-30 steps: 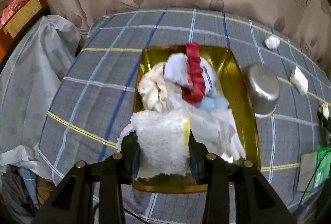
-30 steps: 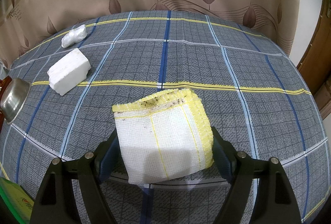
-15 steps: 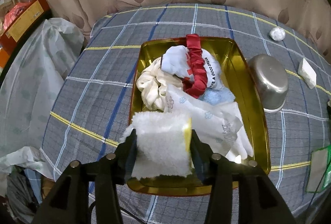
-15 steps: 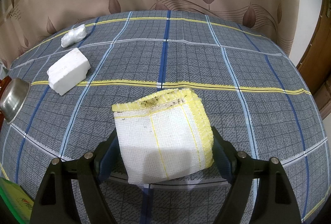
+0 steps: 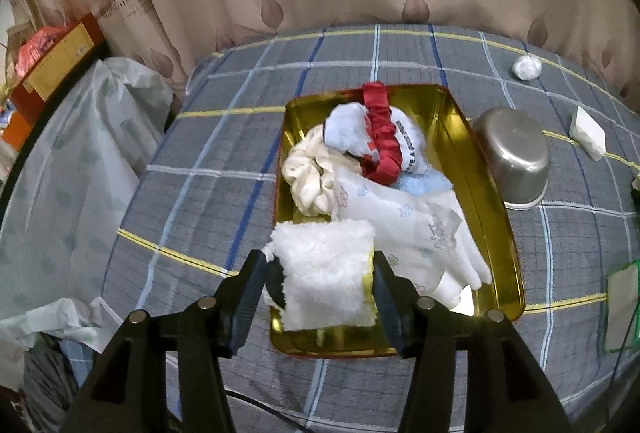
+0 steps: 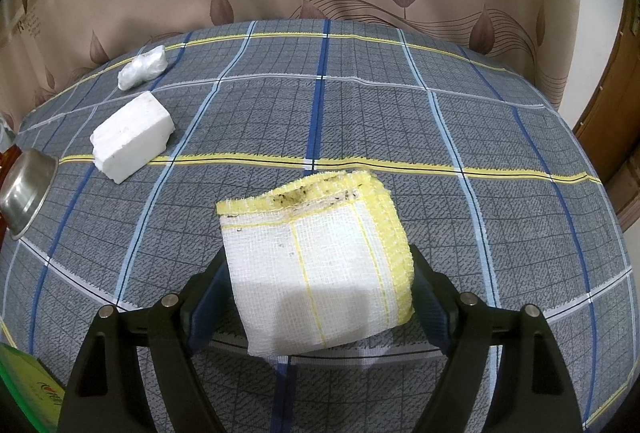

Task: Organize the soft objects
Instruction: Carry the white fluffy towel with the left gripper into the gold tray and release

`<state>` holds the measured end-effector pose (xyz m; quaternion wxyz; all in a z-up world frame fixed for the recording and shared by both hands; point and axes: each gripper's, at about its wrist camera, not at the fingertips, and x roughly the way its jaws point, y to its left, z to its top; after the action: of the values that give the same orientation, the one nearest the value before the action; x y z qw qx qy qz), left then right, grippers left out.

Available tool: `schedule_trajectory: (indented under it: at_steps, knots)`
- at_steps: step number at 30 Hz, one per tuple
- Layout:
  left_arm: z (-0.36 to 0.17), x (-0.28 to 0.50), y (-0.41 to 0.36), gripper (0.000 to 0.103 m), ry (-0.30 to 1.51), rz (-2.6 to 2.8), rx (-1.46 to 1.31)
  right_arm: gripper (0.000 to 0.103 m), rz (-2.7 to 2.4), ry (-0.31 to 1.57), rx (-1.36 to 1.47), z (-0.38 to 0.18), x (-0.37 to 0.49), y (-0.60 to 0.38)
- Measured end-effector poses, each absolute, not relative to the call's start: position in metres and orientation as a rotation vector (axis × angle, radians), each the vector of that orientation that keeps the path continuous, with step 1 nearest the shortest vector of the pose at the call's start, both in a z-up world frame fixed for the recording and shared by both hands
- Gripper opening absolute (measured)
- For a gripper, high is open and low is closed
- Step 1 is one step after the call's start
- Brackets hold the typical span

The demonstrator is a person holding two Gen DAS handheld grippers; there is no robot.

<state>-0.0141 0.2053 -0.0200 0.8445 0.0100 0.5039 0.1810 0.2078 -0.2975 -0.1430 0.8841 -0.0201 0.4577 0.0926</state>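
My left gripper (image 5: 320,273) is shut on a fluffy white cloth with a yellow edge (image 5: 326,273) and holds it over the near end of a gold tray (image 5: 452,121). The tray holds a cream scrunchie (image 5: 308,177), a red scrunchie (image 5: 382,137), a light blue cloth (image 5: 424,183) and white cloths (image 5: 404,221). My right gripper (image 6: 316,273) is shut on a folded white mesh cloth with yellow trim (image 6: 320,261), held just above the plaid tablecloth (image 6: 400,121).
A steel bowl (image 5: 514,157) sits upside down right of the tray and shows in the right wrist view (image 6: 24,189). A white foam block (image 6: 132,135) and a small plastic-wrapped wad (image 6: 142,67) lie at far left. A green packet (image 5: 622,305) lies at the right edge. Curtains hang behind.
My left gripper has pulled back and risen with the fluffy cloth, so the tray looks farther away. The right gripper and its mesh cloth have not moved.
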Motion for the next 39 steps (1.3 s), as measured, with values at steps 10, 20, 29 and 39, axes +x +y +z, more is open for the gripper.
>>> schedule_trajectory:
  at_steps: [10, 20, 29, 39]
  knots:
    - [0.007, -0.024, 0.227, 0.054, 0.971, 0.392, -0.065, 0.082, 0.194, 0.956, -0.044, -0.145, 0.209, -0.3]
    - [0.006, -0.014, 0.252, 0.054, 0.928, 0.414, -0.161, 0.082, 0.189, 0.965, -0.049, -0.145, 0.21, -0.3]
    - [-0.006, -0.015, 0.239, 0.054, 0.976, 0.296, -0.211, 0.081, 0.162, 0.991, -0.048, -0.143, 0.211, -0.299]
    - [0.011, -0.026, 0.247, 0.055, 0.925, 0.302, -0.252, 0.072, 0.144, 0.996, -0.082, -0.138, 0.214, -0.292]
